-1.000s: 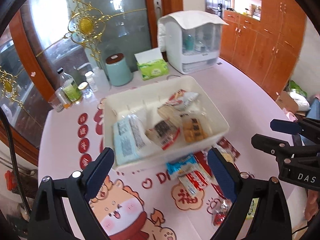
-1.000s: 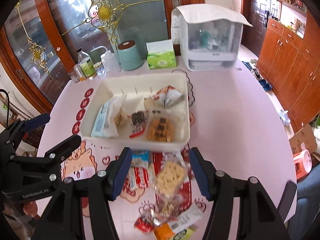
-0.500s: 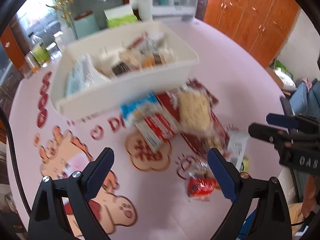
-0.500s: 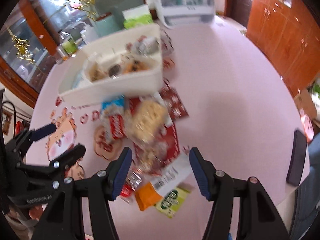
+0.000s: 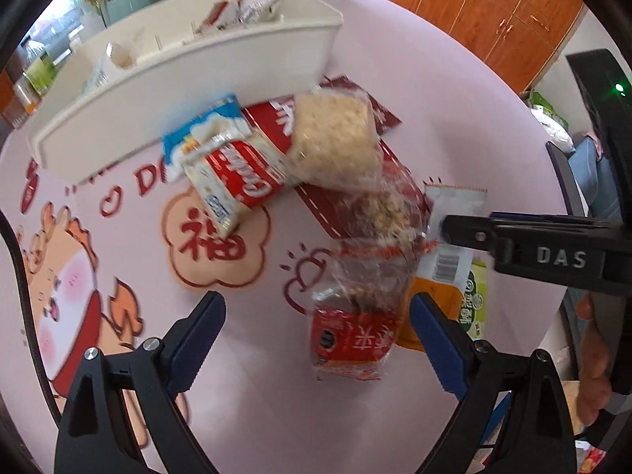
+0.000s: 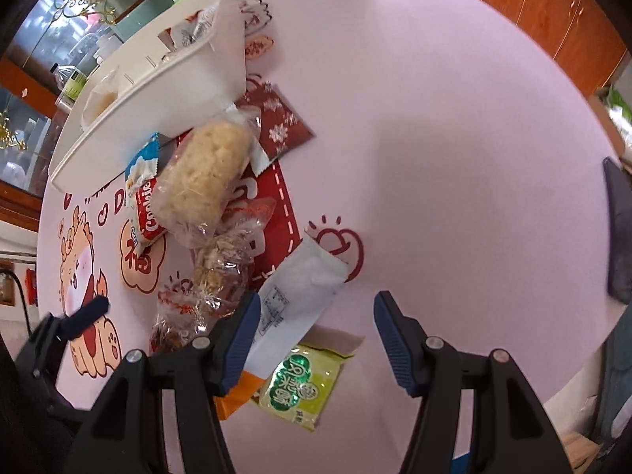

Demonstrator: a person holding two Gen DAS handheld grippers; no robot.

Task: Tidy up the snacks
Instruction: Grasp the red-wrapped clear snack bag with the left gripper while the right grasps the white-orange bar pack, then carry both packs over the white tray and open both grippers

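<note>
Both tongs, left [image 5: 316, 339] and right [image 6: 316, 331], are dropping spread and empty from above the white bin [image 5: 197, 79] toward loose snacks [image 5: 351, 331] lying on the desk [image 6: 454, 138], signalling pickup is beginning.

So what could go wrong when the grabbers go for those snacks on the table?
The snacks lie in an overlapping heap. The left gripper is open around the red packet, whose clear wrapper touches the nut bag; closing might drag both. The right gripper is open over the white packet, which lies on the green packet and orange packet; it could pinch several. The puffed rice cake looks crumbly, so a hard squeeze may crush it.
</note>
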